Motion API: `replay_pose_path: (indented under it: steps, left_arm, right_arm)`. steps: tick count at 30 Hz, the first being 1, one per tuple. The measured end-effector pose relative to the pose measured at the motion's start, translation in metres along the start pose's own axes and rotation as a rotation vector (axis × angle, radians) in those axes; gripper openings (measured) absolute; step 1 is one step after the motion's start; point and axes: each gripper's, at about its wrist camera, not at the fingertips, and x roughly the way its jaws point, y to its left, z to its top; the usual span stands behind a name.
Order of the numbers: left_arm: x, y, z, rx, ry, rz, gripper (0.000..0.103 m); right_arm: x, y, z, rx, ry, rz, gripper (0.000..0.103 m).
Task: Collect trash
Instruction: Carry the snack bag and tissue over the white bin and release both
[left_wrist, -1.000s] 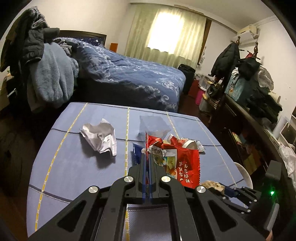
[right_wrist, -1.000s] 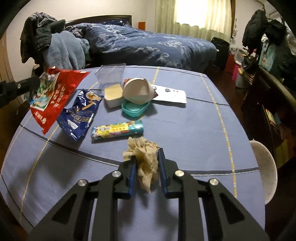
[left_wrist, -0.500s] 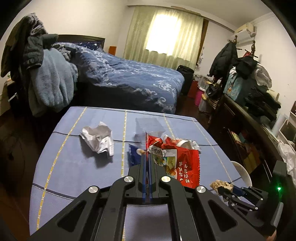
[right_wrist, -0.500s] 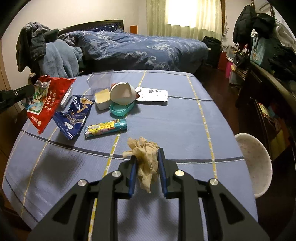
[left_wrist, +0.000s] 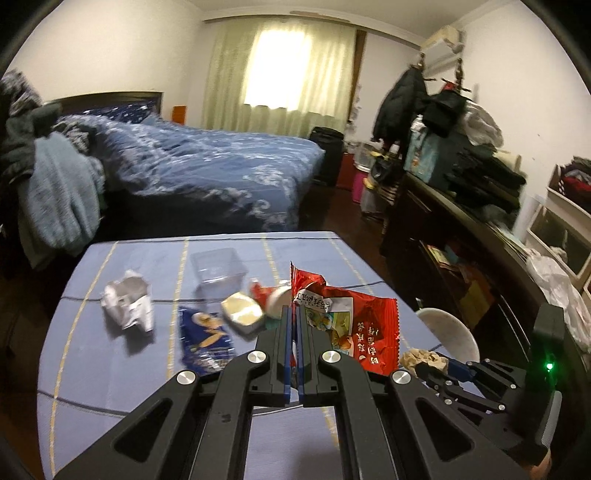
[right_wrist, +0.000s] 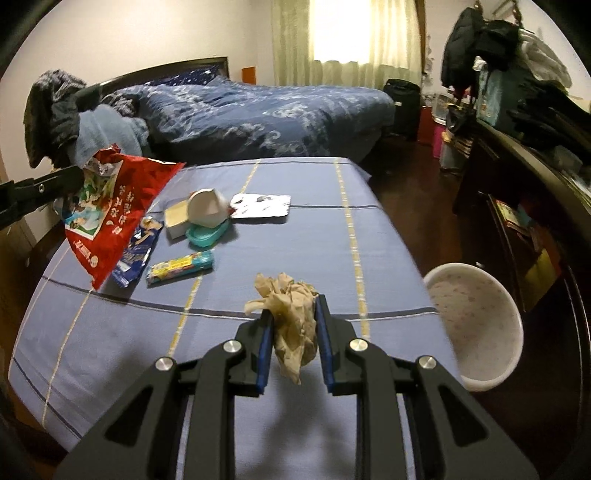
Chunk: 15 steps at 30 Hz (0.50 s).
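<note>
My left gripper (left_wrist: 294, 314) is shut on a red snack bag (left_wrist: 354, 328) and holds it above the blue table; the bag also shows in the right wrist view (right_wrist: 110, 206). My right gripper (right_wrist: 293, 314) is shut on a crumpled brown paper wad (right_wrist: 291, 317), seen in the left wrist view (left_wrist: 421, 358) at the right. A white bin (right_wrist: 476, 325) stands on the floor beside the table's right edge, right of my right gripper; it also shows in the left wrist view (left_wrist: 448, 328).
On the table (right_wrist: 332, 236) lie a blue wrapper (right_wrist: 136, 254), a green-blue tube pack (right_wrist: 181, 266), a white cup on a teal lid (right_wrist: 207, 210), a flat white sheet (right_wrist: 260, 205), crumpled white paper (left_wrist: 127, 302) and a clear box (left_wrist: 218, 267). A dark cabinet (right_wrist: 524, 206) stands right.
Both grippers have risen and moved right with their loads. The white bin has come closer in the right wrist view. Both stay shut.
</note>
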Motion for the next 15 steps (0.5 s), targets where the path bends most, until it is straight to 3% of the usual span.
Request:
replay_pose_path:
  steps: [7, 15]
  left_arm:
    - [0.026, -0.049, 0.011, 0.078, 0.018, -0.074, 0.002]
    - [0.070, -0.115, 0.018, 0.153, 0.072, -0.189, 0.002]
  right_arm:
    - [-0.008, -0.047, -0.005, 0.088, -0.026, -0.058, 0.023]
    - [-0.021, -0.130, -0.015, 0.240, -0.050, -0.180, 0.023]
